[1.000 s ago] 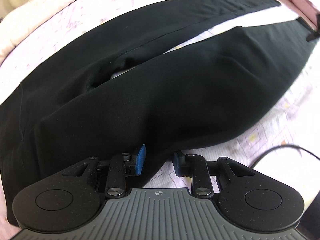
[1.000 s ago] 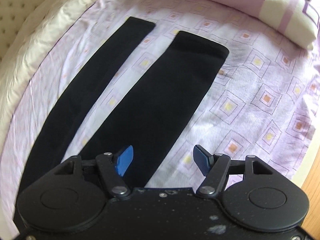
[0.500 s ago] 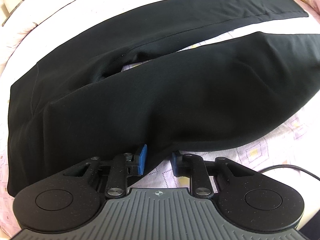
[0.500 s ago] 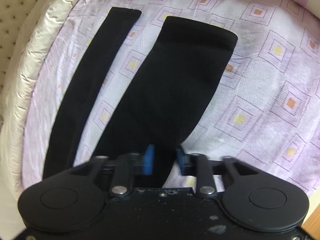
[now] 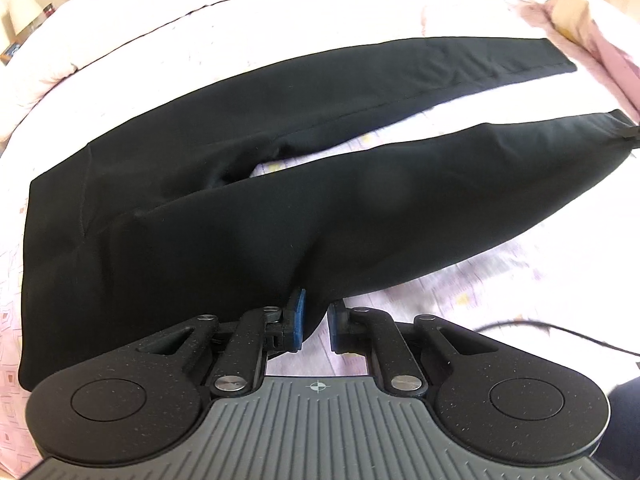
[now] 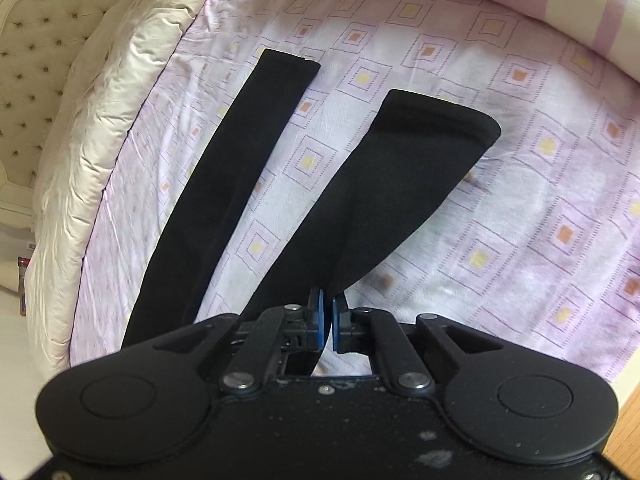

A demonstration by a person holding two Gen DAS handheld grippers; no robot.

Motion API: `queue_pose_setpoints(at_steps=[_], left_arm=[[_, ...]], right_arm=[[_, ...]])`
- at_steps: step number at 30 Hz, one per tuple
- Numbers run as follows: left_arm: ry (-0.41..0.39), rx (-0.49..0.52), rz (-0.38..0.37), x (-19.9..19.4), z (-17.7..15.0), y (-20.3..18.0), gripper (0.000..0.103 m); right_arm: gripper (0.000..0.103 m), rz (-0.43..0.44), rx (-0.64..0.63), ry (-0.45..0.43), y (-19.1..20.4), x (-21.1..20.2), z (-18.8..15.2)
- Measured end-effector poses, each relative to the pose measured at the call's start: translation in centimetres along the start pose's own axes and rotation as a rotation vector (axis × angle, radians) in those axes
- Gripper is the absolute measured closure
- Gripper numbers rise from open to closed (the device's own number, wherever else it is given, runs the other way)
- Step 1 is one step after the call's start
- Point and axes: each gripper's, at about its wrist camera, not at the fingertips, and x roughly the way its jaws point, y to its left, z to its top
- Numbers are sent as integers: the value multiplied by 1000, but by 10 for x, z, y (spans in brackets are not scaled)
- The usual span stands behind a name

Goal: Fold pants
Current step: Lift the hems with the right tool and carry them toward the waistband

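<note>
- The left gripper point(image 5: 316, 322), at the bottom centre of its frame, pinches a fold of the black pants point(image 5: 248, 216) at the near edge of the nearer leg.
- The right gripper point(image 6: 327, 320), at the bottom centre of its frame, is clamped narrow on the nearer leg's edge, which lifts toward it.
- The pants point(image 6: 404, 184) lie spread across the patterned pink bedsheet point(image 6: 520, 200), legs apart.
- A cream quilt point(image 6: 104, 128) borders the sheet at left; a striped blanket point(image 6: 580, 8) lies upper right.
</note>
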Motion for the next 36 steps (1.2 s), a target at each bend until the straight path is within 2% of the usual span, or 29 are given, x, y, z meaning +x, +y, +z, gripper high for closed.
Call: queue_pose_setpoints(at_steps=[8,11,13,17,22,29,32,36], left_arm=[[58,32,-35,1,-13,-7,92],[56,17,-45,-6,-6,1,92],[30,-1,-54,-15,6,10,92],[-39,-3,-48,-28,42,26,92],[-87,-22,-21,-14,100,46,92],[-21,-67,21,47,168,60,92],[22,-110,10,63,175,74,92],[61,-104,15,84,192,80,92]], right_arm=[[97,-86,3,32,-27,-14,-15],[97,-110,17,49,-28,-18,-19],[97,-90,9,30,-20,-25,-18],[97,-18,-55,-31,27,-23,7],[97,44,-85,-70,71,-7,40],[97,21,-126,-71,121,49,83],[97,3,-132,-66,138,74,96],[97,-12,-151,-55,156,100,109]])
